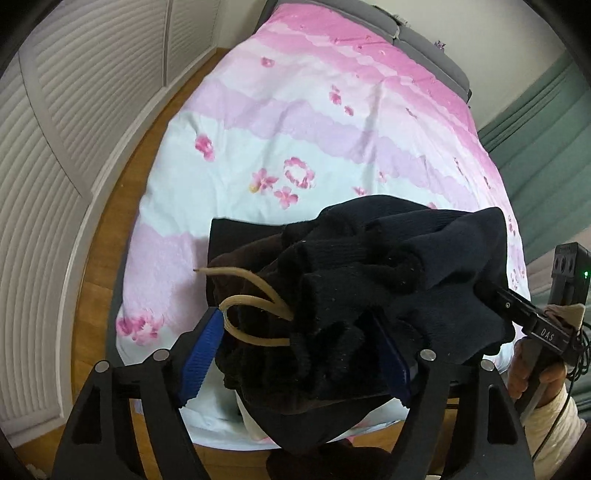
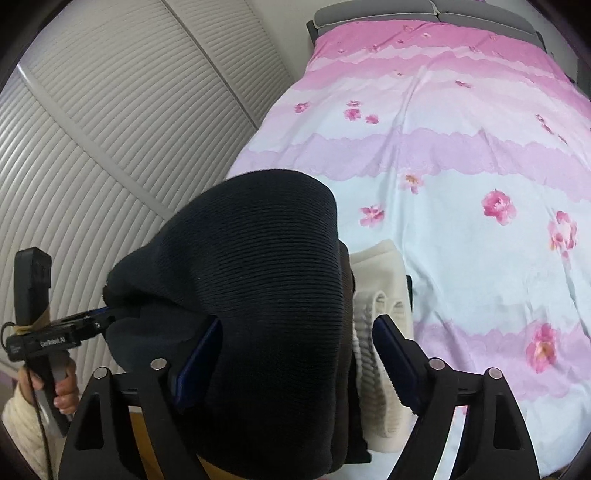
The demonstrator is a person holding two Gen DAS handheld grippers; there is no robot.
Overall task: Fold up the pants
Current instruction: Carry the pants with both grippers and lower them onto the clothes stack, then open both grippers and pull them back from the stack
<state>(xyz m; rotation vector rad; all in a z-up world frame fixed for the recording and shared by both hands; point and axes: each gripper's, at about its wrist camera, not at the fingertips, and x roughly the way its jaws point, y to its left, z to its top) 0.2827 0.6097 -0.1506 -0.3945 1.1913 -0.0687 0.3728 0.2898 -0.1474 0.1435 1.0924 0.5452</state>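
Observation:
The pants are dark navy knit with a beige drawstring, bunched above the near end of the bed. My left gripper is shut on the bunched waistband, its blue pads pressed into the cloth. My right gripper is shut on a thick fold of the same pants. In the left wrist view the right gripper enters from the right, its tips buried in the cloth. In the right wrist view the left gripper grips the pants at left.
The bed has a pink and white flowered cover. A cream knit garment lies by my right gripper. White louvred closet doors stand left, with wooden floor between. Grey headboard at the far end.

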